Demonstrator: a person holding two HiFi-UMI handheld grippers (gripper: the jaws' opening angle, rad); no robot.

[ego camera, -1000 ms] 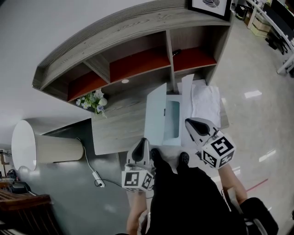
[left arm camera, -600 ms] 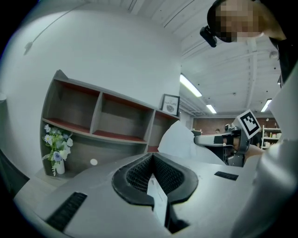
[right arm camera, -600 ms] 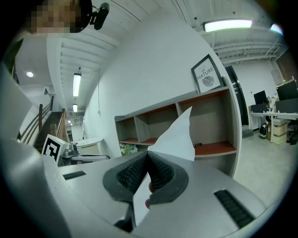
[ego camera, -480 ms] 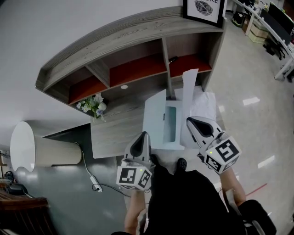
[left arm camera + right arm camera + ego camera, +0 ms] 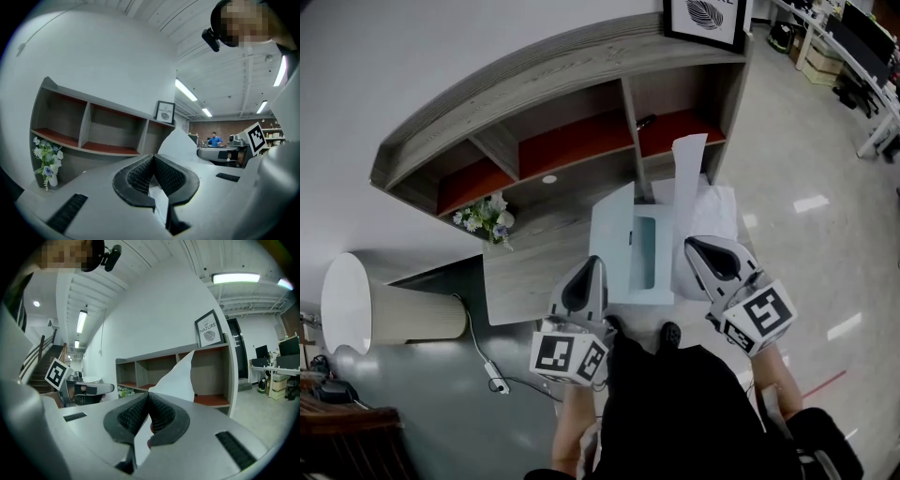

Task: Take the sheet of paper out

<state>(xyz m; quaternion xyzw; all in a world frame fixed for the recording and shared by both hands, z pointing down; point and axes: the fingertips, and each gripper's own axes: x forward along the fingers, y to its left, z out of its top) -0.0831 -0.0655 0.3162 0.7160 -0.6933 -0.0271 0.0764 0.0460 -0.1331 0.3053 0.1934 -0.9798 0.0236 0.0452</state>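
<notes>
A white lamp (image 5: 366, 309) stands at the lower left of the frame, with a small bunch of flowers (image 5: 483, 214) on the grey desk (image 5: 534, 267) beside it. Just right of centre-left, the left gripper (image 5: 591, 267) is clamped tight on the near edge of a pale blue folder (image 5: 614, 239), which is lifted off the desk. Next to it a white sheet of paper (image 5: 686, 183) stands tall in front of the shelves (image 5: 572, 141). Its lower end may be inside the folder; that part is hard to see. The right gripper (image 5: 694, 248) is pinched closed on the sheet's lower edge.
</notes>
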